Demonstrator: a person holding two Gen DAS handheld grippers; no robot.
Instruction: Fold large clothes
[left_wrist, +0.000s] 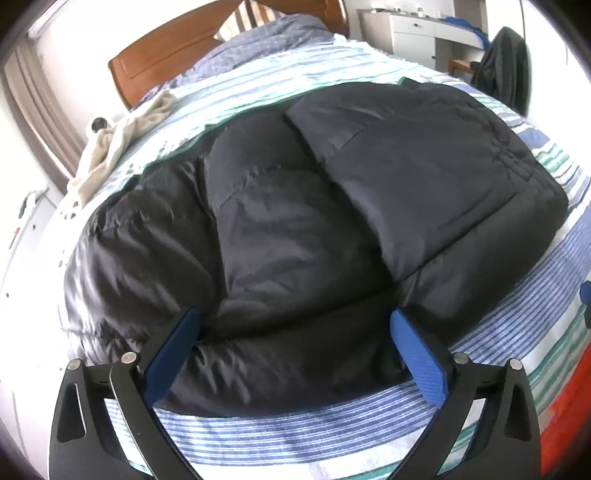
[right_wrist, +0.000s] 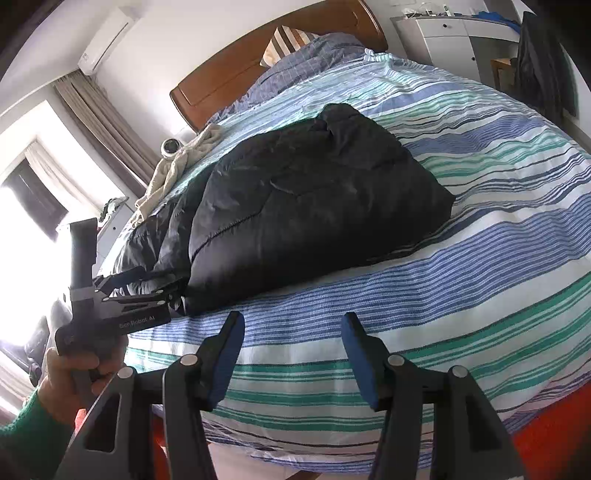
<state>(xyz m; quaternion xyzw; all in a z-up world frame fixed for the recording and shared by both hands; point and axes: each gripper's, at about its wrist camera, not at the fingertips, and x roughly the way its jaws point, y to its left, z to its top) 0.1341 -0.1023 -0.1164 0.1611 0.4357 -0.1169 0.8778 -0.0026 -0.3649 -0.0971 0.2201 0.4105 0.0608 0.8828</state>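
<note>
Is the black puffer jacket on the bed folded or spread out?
Folded: the black puffer jacket lies as a compact bundle, one panel overlapping the rest.

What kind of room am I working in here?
Most likely a bedroom: a bed with a striped cover and wooden headboard, a white drawer unit at the back, and the black puffer jacket spread on the bed.

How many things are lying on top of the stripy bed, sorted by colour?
Black: 1, the puffer jacket
Cream: 1, the crumpled knit garment
Blue checked: 1, the bunched duvet by the headboard
Striped: 1, the pillow behind it
Total: 4
</note>
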